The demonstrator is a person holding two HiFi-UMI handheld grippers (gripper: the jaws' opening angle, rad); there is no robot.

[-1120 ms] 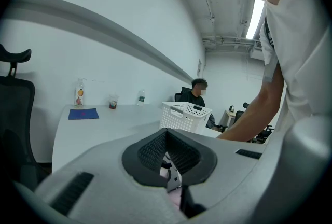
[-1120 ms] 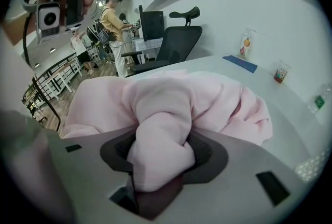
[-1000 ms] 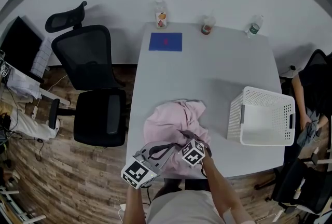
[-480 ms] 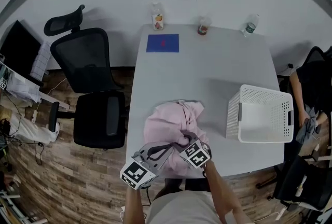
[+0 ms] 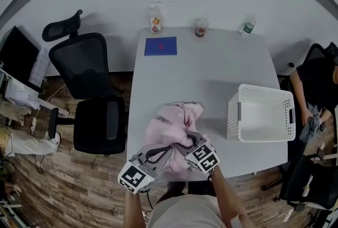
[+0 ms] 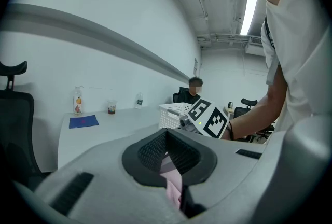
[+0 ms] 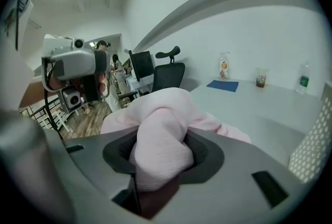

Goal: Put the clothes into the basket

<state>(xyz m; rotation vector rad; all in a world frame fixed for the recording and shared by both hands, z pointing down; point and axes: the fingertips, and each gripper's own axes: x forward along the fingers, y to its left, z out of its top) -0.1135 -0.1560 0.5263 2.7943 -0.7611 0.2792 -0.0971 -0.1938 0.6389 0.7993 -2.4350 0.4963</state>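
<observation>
A crumpled pink garment lies on the white table near its front edge. My left gripper is shut on a thin fold of the pink garment at its near side. My right gripper is shut on a thick bunch of the same pink garment, which fills the space between its pads. The two grippers sit close together, almost touching. A white plastic basket stands to the right on the table, with nothing visible inside; it also shows in the left gripper view as the basket.
At the table's far edge lie a blue mat, a bottle, a cup and a second bottle. A black office chair stands left of the table. A seated person is at the right.
Both grippers have stayed on the garment with barely any movement. The head camera has shifted, so the table and basket sit slightly differently in the view.
</observation>
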